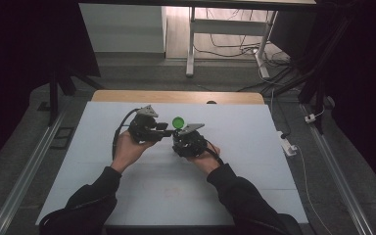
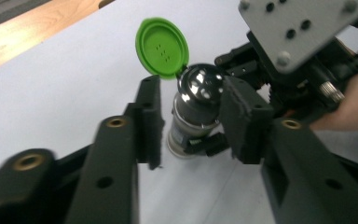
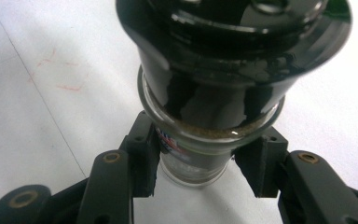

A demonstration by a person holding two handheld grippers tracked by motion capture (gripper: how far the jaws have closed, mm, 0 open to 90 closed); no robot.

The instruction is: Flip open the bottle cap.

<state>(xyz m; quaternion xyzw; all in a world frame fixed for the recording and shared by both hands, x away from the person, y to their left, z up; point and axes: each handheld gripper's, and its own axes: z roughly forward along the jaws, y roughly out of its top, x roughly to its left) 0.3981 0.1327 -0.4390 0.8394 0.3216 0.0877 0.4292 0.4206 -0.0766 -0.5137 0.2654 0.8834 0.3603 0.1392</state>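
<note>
**Two handheld grippers at a spice jar with its green lid flipped up**

Over a white table (image 1: pixel 127 196), the right gripper (image 3: pixel 198 175) is clamped on the lower body of a small glass spice jar (image 2: pixel 193 116). The left gripper (image 2: pixel 191 123) has its jaws apart, either side of the jar's black cap, neither pressing it. Beyond, the hinged green lid (image 2: pixel 162 46) stands open

The right gripper (image 3: pixel 198 165) is clamping a glass jar (image 3: pixel 193 158) just below its glossy black cap (image 3: pixel 233 56), above the white table (image 3: pixel 51 116).
</note>
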